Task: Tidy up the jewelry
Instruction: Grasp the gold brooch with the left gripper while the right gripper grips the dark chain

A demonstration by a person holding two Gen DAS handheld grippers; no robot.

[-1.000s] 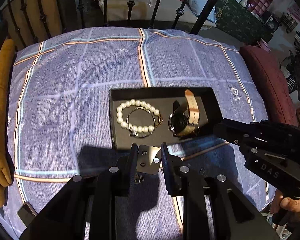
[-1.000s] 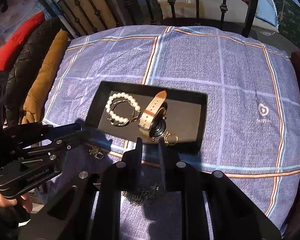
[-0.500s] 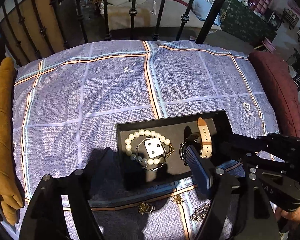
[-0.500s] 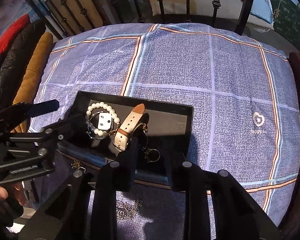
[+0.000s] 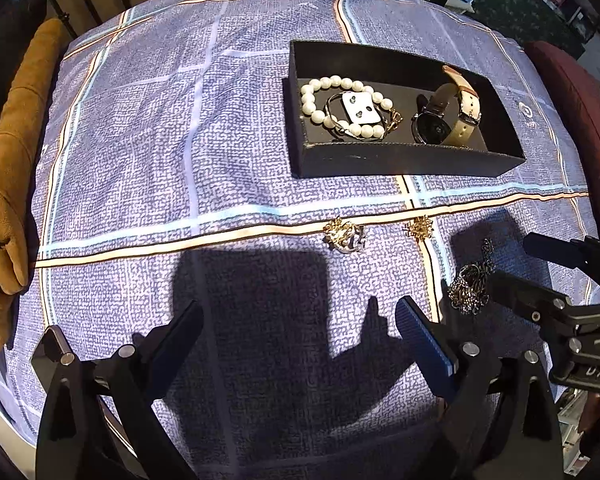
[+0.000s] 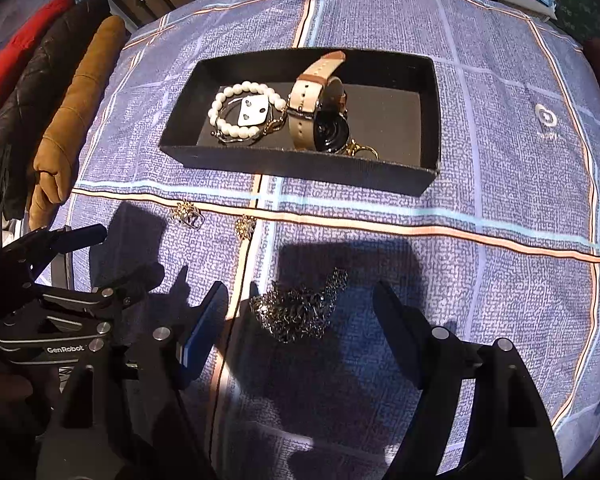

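A black tray (image 5: 400, 160) (image 6: 300, 164) on the blue checked cloth holds a pearl bracelet (image 5: 320, 100) (image 6: 236, 130), a white earring card (image 5: 360, 108) (image 6: 252, 111) and a beige-strap watch (image 5: 460, 96) (image 6: 308, 100). Two gold pieces (image 5: 344, 234) (image 5: 419, 227) (image 6: 188, 214) (image 6: 245, 225) lie on the cloth in front of the tray. A dark chain heap (image 5: 470, 284) (image 6: 300, 308) lies between my right gripper's open fingers. My left gripper (image 5: 300, 328) is open and empty over bare cloth. My right gripper (image 6: 300, 308) is open around the chain.
A tan cushion (image 5: 8, 168) lies along the left edge and a dark red cushion (image 5: 580, 92) along the right. Iron railing bars stand behind the table. A gold clasp (image 6: 362, 150) shows beside the watch in the tray.
The left gripper opened and let the white earring card go into the tray, then pulled back toward me. The right gripper opened and came down around the chain heap.
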